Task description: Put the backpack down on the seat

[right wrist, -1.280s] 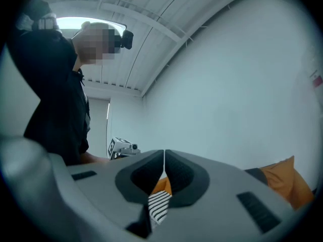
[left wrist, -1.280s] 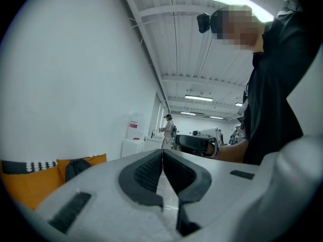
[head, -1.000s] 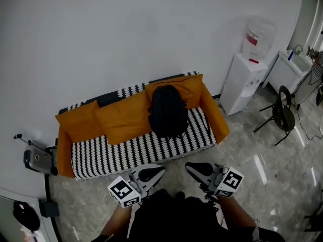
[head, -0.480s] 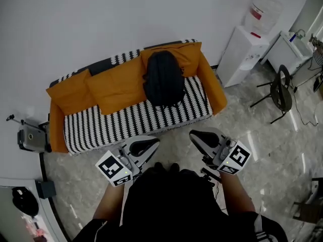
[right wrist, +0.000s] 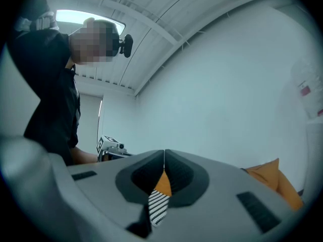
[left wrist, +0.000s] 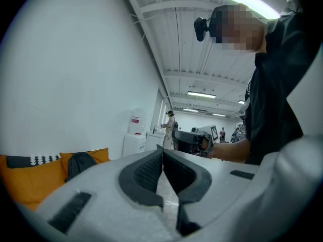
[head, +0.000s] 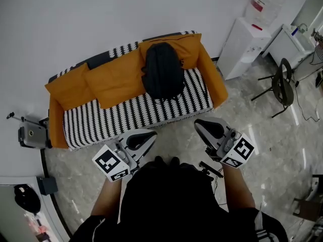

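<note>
Where the backpack sits: the backpack [head: 162,77] is on the sofa [head: 101,127], its base on the striped seat towards the right end and its top leaning on an orange back cushion [head: 118,87]. It also shows small and far off in the left gripper view [left wrist: 79,164].
Contact: neither gripper touches it, and both are well apart from the sofa, out over the marble floor [head: 262,155].
Left gripper: the left gripper [head: 146,136] has its jaws pressed together with nothing between them [left wrist: 162,153].
Right gripper: the right gripper [head: 202,126] is likewise closed and empty [right wrist: 164,155]. The orange and stripes in the slit behind its tips are the distant sofa.
Progress: the put-down looks finished, with the bag resting unaided. Judging from this, nothing is left but to stand clear.
Surroundings: a water dispenser [head: 247,42] and a folding chair [head: 282,89] stand right of the sofa.
Change from earlier: the backpack lies just as it did. The two grippers are further apart, the right one having swung outward, and the sofa sits higher in the head view.
</note>
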A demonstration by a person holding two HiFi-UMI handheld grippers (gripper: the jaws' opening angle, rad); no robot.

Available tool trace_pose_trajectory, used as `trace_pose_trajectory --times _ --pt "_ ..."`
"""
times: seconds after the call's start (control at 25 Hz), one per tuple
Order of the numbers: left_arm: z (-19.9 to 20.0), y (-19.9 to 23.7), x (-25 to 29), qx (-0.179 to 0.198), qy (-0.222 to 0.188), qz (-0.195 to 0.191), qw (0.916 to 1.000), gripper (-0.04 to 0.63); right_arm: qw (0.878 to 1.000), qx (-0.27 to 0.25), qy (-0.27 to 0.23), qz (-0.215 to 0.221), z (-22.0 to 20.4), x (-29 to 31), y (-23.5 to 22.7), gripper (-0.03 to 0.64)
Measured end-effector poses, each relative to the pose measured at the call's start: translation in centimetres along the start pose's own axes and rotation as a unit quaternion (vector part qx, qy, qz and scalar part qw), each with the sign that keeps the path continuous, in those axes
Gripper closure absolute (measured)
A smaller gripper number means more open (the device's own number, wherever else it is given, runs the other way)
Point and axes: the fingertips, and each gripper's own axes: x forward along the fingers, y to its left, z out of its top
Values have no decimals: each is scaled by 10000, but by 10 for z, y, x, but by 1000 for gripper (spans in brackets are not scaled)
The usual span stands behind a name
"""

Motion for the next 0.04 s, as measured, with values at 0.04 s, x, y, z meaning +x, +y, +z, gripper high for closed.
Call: trace_pose_trajectory --times 0.04 --pt "-1 1 2 8 15 7 10000 574 10000 1 -5 -6 0 -1 -2 588"
